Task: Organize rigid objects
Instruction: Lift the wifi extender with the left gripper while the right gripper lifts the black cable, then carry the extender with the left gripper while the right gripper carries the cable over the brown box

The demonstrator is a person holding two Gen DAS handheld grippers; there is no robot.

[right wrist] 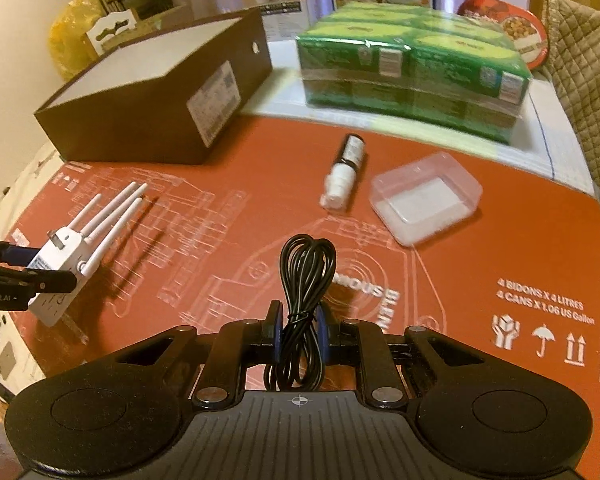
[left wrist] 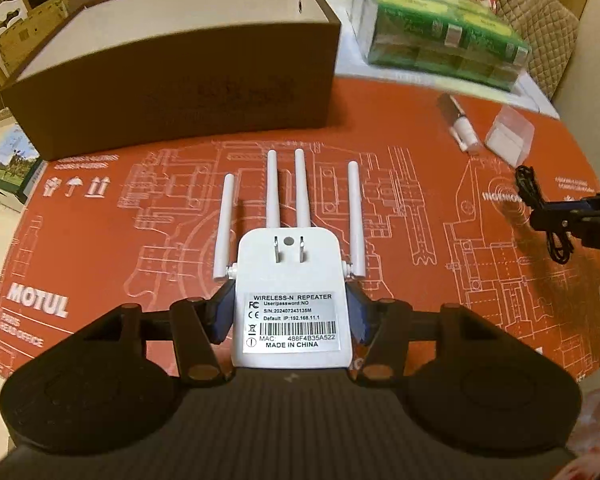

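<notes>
Left claw point(left wrist: 292, 314) is pinching the white repeater point(left wrist: 292, 300) by its two side walls, blue pads point(left wrist: 224, 316) pressed on the lower half of the body. Label side and plug prongs face the camera; the four antennas point(left wrist: 288, 188) point away from the claw toward the brown box point(left wrist: 172, 92). From the right wrist view the repeater point(right wrist: 60, 264) hangs clear of the red mat point(right wrist: 460, 280), with its shadow on the mat beside it, left claw point(right wrist: 40, 276) clamped across it.

Right claw point(right wrist: 298, 330) is squeezed tight on a bundled black cable point(right wrist: 304, 280). The grip sits about at the bundle's tied waist; loops stick out ahead of the fingertips and the rest hangs back toward the claw body. Left wrist view shows the same at far right: right claw point(left wrist: 556, 220) with the cable point(left wrist: 540, 208) above the mat point(left wrist: 100, 240).

On the mat, untouched:
- small white bottle point(right wrist: 346, 172) lying on its side, ahead of the right claw
- clear plastic case point(right wrist: 426, 198) just right of the bottle, apart from it
- brown box point(right wrist: 152, 108), open top, white inside, at the mat's far left edge

Green shrink-wrapped pack of cartons point(right wrist: 416, 64) sits beyond the mat on a white surface. Both views are slightly blurred at the far edge.
</notes>
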